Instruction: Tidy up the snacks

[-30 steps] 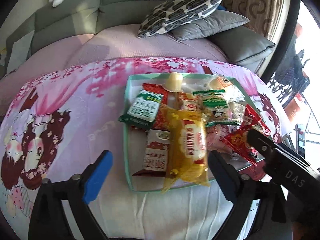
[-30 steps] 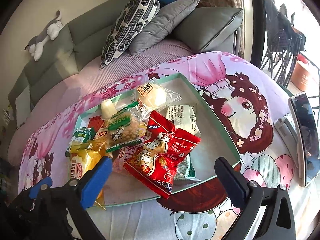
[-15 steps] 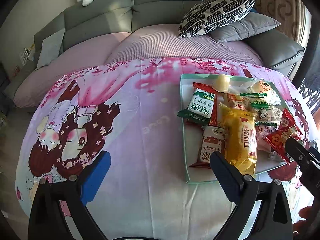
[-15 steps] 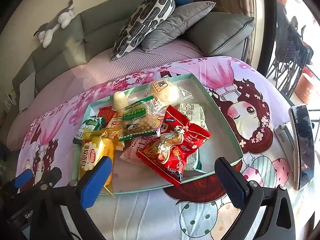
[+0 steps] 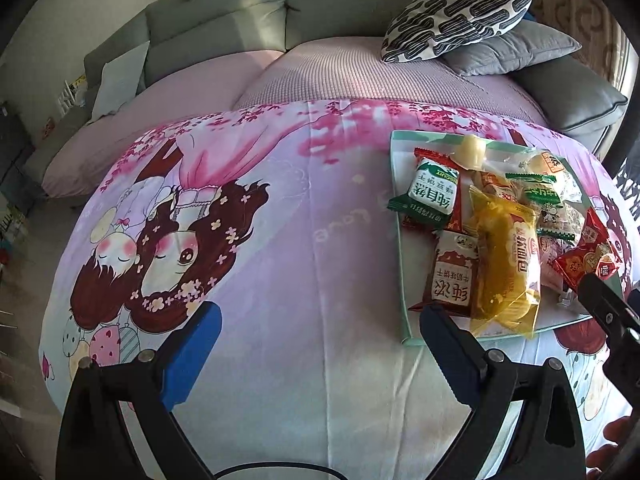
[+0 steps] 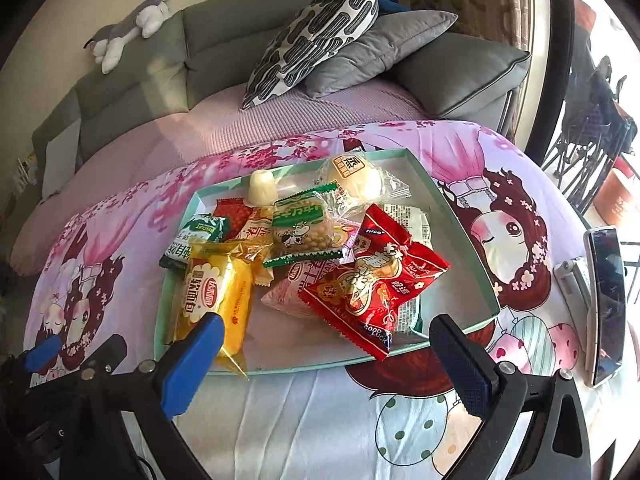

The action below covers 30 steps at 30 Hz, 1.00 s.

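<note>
Snacks [image 6: 304,256] in both views; phone [image 6: 606,304] right-wrist only

Left hand-held gripper [image 5: 316,338] jaws spread wide, holding nothing, right hand-held gripper [image 6: 326,346] likewise spread and unloaded

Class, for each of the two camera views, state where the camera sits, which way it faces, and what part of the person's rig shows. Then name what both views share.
Left wrist: sits on the left tongs, open, facing the sofa across the cartoon cloth; the tray lies off to the right, with the right tongs' tip at the edge.
Right wrist: sits on the right tongs, open, facing straight over the tray; part of the left tongs shows bottom left, a phone at right.
Shared: tray, yellow bread packet, red snack bag, patterned pillow.
</note>
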Motion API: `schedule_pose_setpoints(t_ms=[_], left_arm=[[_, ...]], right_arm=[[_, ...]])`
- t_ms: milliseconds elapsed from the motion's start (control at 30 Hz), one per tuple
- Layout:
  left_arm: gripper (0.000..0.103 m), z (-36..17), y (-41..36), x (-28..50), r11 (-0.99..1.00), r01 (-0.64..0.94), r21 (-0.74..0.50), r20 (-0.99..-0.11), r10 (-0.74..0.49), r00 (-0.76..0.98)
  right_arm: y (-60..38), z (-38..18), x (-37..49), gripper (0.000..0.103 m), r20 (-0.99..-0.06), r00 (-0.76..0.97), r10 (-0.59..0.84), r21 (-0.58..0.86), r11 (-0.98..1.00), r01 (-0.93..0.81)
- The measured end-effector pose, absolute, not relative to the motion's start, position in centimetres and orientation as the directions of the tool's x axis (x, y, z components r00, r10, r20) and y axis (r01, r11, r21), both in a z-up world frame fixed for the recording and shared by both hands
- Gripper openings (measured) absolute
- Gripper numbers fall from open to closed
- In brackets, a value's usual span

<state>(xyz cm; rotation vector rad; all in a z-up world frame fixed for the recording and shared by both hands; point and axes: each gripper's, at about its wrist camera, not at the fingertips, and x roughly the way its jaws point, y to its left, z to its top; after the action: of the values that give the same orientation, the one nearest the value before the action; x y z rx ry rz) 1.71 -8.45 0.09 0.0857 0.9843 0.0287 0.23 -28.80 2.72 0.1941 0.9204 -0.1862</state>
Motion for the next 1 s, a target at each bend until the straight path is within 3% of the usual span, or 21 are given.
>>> schedule_pose_setpoints(t_ms=[1000], left_arm=[[0.099,-1.7,-5.5,2.9,0.996,-0.048,0.077,-0.848,0.091,0.523]], right_arm=[[-25.9,1.3,1.3,0.103,-0.820,0.570,-0.057,0.050,0.984,0.170]])
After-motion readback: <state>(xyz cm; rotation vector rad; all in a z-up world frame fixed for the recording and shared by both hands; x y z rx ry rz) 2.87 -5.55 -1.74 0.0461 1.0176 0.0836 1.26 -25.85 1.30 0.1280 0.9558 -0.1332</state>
